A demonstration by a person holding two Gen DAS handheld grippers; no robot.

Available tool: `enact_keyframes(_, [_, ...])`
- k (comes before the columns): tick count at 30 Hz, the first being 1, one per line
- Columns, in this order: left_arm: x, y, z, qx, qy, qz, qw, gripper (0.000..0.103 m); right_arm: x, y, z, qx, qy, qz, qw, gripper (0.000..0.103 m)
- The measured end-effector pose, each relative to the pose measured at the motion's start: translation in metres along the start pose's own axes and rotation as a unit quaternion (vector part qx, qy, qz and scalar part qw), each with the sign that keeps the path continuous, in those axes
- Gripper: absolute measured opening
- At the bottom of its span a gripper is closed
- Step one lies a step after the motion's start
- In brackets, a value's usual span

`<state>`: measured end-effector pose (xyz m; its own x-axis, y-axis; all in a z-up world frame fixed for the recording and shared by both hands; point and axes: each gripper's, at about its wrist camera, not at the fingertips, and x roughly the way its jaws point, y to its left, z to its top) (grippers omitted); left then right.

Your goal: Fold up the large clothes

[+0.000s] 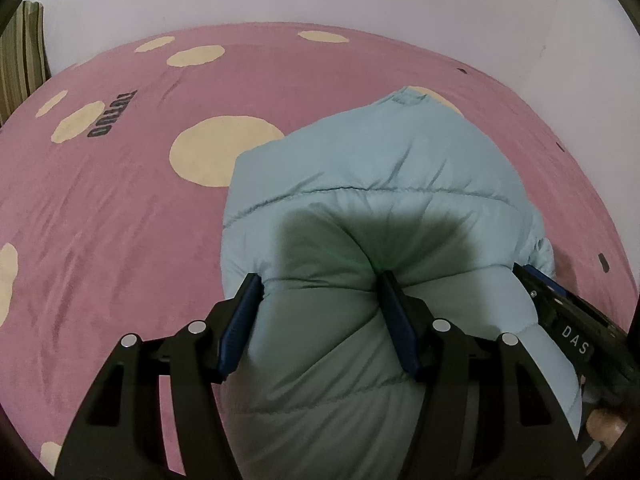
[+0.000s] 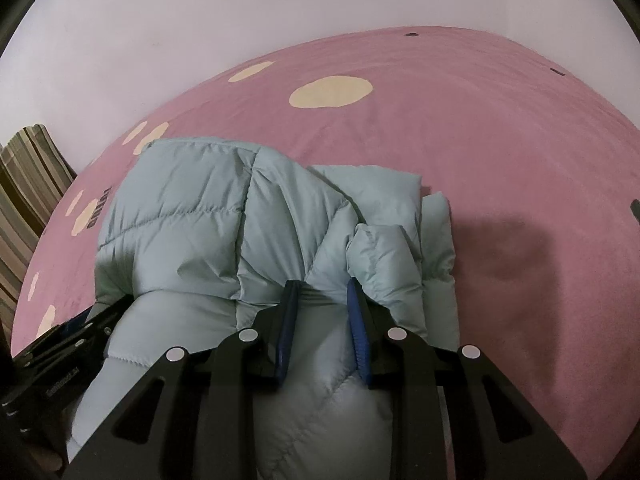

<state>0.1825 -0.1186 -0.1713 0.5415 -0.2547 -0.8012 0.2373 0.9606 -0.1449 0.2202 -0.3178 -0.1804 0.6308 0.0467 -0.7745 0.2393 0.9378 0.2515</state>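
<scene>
Left tool spread wide, a fat bulge of the pale blue puffer jacket swelling between its fingers, which dent the padding on both sides. Right tool pinched narrow on a gathered fold of the same jacket, near its bunched sleeve. That jacket sits folded on the pink bed cover, cream spots around it. Only the left camera shows the jacket's collar at the far end; only the right camera shows the layered folds and sleeve. A striped cushion lies beyond the jacket's left side.
</scene>
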Motion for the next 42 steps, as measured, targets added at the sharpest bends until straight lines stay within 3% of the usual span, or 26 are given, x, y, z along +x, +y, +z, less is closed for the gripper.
enact_keyframes(27, [-0.008,-0.009,0.002,0.013,0.002,0.014,0.9998,0.061,-0.008,0.000,0.000,-0.006,-0.011,-0.007,1.000,0.028])
enact_keyframes(30, [-0.014,-0.007,0.002,0.007,0.004,0.006,0.9999,0.062,-0.015,-0.002,0.002,0.001,-0.010,0.007,1.000,0.035])
enact_keyframes(37, [-0.036,0.005,0.002,-0.032,0.007,-0.017,0.9993,0.068,-0.044,-0.002,0.005,0.020,-0.024,0.037,0.999,0.066])
enact_keyframes(42, [-0.051,0.027,-0.004,-0.089,0.005,-0.043,0.9951,0.073,-0.067,-0.012,0.007,0.048,-0.042,0.054,0.997,0.070])
